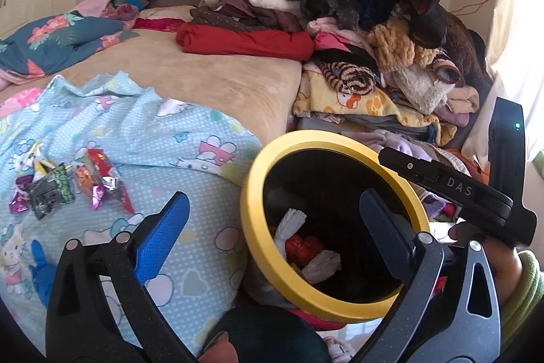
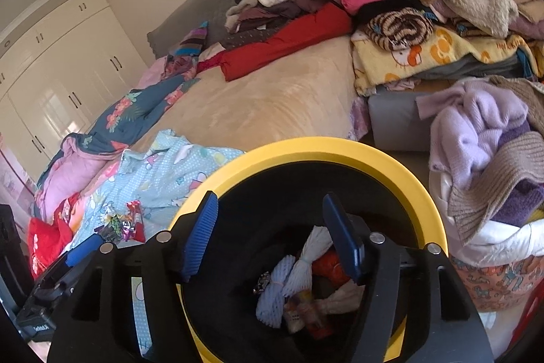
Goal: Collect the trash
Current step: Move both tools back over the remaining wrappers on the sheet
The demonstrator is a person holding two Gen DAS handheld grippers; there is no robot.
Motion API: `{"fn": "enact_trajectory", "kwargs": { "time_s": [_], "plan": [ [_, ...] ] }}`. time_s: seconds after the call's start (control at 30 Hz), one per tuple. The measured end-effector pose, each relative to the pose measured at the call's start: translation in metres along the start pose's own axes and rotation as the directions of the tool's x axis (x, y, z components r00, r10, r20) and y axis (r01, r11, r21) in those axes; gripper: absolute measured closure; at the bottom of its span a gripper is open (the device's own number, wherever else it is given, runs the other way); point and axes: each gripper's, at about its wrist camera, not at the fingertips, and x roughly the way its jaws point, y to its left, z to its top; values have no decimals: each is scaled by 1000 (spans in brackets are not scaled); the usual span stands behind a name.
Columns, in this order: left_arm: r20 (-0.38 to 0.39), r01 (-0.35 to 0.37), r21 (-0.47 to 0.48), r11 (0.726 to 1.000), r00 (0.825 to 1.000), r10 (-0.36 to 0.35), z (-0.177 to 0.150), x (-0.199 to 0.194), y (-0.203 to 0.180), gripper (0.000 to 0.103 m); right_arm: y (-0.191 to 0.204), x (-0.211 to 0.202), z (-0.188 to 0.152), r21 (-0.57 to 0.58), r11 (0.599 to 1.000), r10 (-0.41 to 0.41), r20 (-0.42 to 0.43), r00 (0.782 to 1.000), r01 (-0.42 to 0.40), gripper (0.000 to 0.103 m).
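Several candy wrappers point(image 1: 68, 189) lie in a loose cluster on the pale blue cartoon-print sheet point(image 1: 142, 131), seen from the left wrist camera, well apart from the yellow-rimmed bin point(image 1: 258, 227) that stands tilted at the bed's edge. The left gripper point(image 1: 272, 227) has its blue-padded jaws spread wide with nothing between them; one finger sits over the sheet and the other over the bin's mouth. Inside the bin rest twisted white papers point(image 1: 289, 227) and something red point(image 1: 302, 245). The right gripper's black body reaches in from the right, held by a hand point(image 1: 489, 257) in a green sleeve.

From the right wrist camera, the right gripper point(image 2: 272, 237) hangs directly over the bin's opening, its jaws apart and empty. Below it the bin point(image 2: 340, 148) holds white foam netting point(image 2: 282, 288), the red piece and other scraps; a small shiny bit beside the netting may be a foil wrapper, though the dark interior makes that hard to confirm. The wrapper cluster point(image 2: 127, 223) shows at the left on the sheet, with the left gripper's blue finger point(image 2: 83, 249) just below it.

Judging by both sets of empty jaws at the bin, a drop seems just finished and the collecting is partway done. The next move calls for swinging a gripper back over the sheet, lowering onto one wrapper, and pinching thin foil without snagging the fabric beneath.
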Motion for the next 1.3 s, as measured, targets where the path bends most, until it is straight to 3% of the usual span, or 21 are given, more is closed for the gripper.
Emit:
{"fn": "enact_trajectory", "kwargs": {
  "time_s": [0.5, 0.87, 1.3],
  "plan": [
    [63, -63, -76, 995, 996, 68, 3, -28, 49, 11, 53, 2, -10, -137, 989, 60, 35, 998, -55, 34],
    [115, -104, -146, 984, 986, 122, 8, -52, 87, 11, 102, 2, -27, -262, 959, 122, 34, 992, -109, 34],
    [139, -145, -229, 963, 974, 180, 9, -65, 132, 11, 146, 15, -43, -318, 933, 170, -21, 985, -168, 30]
  ]
}}
